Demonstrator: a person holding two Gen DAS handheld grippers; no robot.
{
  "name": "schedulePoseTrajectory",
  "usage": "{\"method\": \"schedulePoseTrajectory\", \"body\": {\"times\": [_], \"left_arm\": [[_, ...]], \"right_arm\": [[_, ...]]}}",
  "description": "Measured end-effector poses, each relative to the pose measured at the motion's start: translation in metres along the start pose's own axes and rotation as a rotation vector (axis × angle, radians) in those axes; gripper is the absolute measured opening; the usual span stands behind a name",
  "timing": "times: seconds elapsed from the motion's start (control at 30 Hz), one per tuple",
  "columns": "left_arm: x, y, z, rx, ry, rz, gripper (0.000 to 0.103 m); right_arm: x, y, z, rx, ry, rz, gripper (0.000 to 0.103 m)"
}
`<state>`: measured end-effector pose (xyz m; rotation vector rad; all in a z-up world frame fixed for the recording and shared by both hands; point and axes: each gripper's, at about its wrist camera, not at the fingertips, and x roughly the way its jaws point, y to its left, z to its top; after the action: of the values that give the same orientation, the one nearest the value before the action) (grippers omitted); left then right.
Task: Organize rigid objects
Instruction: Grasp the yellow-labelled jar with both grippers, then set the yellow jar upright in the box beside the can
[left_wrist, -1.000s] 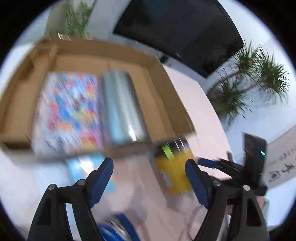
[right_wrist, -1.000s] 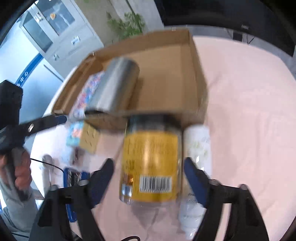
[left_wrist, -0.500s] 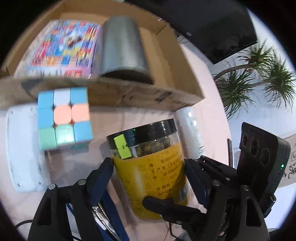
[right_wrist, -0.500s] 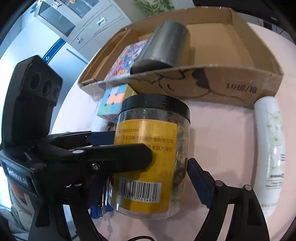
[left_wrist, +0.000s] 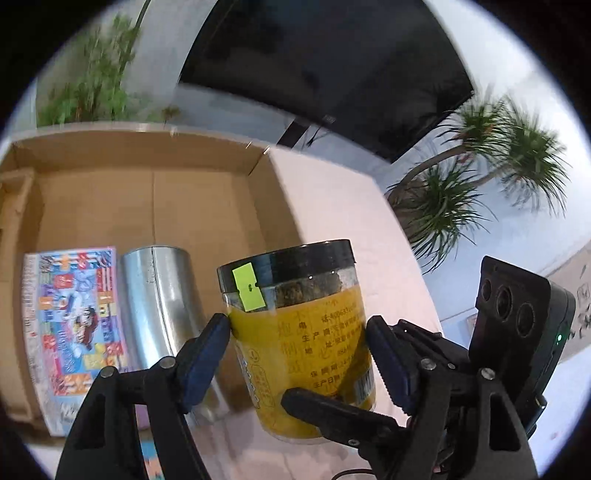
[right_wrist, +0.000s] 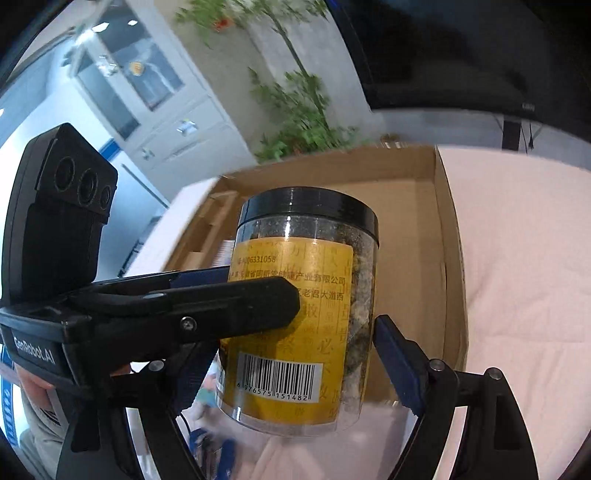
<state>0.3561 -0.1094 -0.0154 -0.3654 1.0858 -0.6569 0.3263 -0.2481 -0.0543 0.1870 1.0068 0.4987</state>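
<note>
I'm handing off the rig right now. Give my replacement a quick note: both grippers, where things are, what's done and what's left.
Left gripper: shut on the yellow-labelled clear jar with black lid, held above the table.
Right gripper: also bracketing the jar; its right pad looks slightly off the wall.
Brown cardboard box: the colourful printed flat box and silver metal cylinder lie inside already.
Left: set the jar in the bare space beside the cylinder.

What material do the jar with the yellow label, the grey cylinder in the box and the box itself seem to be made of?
Jar: probably clear plastic, glossy, contents visible through the wall; black ribbed lid, likely plastic.
Grey cylinder: apparently metal, brushed silver sheen with a side seam.
Box: brown cardboard, matte, with fold creases.
</note>
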Motion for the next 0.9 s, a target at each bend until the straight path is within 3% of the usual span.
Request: {"method": "schedulePoseTrajectory", "body": {"times": [0.13,0.17,0.2,0.33,0.37,0.47,0.57,0.67,0.73,0.8,0.83,0.9], "left_arm": [[0.034,0.027,-0.007,-0.06,0.089,0.028,0.073],[0.038,0.036,-0.01,-0.068,0.11,0.029,0.066],[0.04,0.036,-0.013,-0.055,0.116,0.029,0.056],[0.031,0.031,-0.022,-0.037,0.1,0.058,0.056],[0.023,0.03,-0.026,-0.029,0.083,0.07,0.056],[0.0,0.022,-0.038,-0.003,0.028,0.116,0.056],[-0.036,0.011,-0.06,0.06,-0.06,0.133,0.057],[-0.069,-0.001,-0.095,0.115,-0.138,0.159,0.081],[-0.084,-0.004,-0.12,0.132,-0.187,0.205,0.082],[-0.088,-0.007,-0.141,0.153,-0.198,0.234,0.082],[-0.087,-0.009,-0.147,0.157,-0.199,0.24,0.082],[-0.085,-0.014,-0.162,0.167,-0.201,0.233,0.082]], "right_arm": [[0.048,-0.022,-0.004,0.06,0.097,-0.015,0.083],[0.058,-0.026,-0.01,0.069,0.116,-0.028,0.083],[0.065,-0.029,-0.015,0.069,0.127,-0.06,0.083],[0.086,-0.031,-0.026,0.063,0.155,-0.131,0.087],[0.085,-0.026,-0.027,0.055,0.159,-0.13,0.093],[0.07,-0.009,-0.026,0.018,0.137,-0.115,0.095],[0.02,0.01,-0.044,-0.047,0.034,-0.068,0.096],[-0.032,-0.003,-0.072,-0.029,-0.063,-0.069,0.098],[-0.051,-0.025,-0.099,0.023,-0.089,-0.092,0.099],[-0.052,-0.05,-0.13,0.122,-0.061,-0.168,0.1],[-0.041,-0.059,-0.147,0.143,-0.001,-0.197,0.097],[-0.028,-0.062,-0.167,0.109,0.062,-0.244,0.077]]}}
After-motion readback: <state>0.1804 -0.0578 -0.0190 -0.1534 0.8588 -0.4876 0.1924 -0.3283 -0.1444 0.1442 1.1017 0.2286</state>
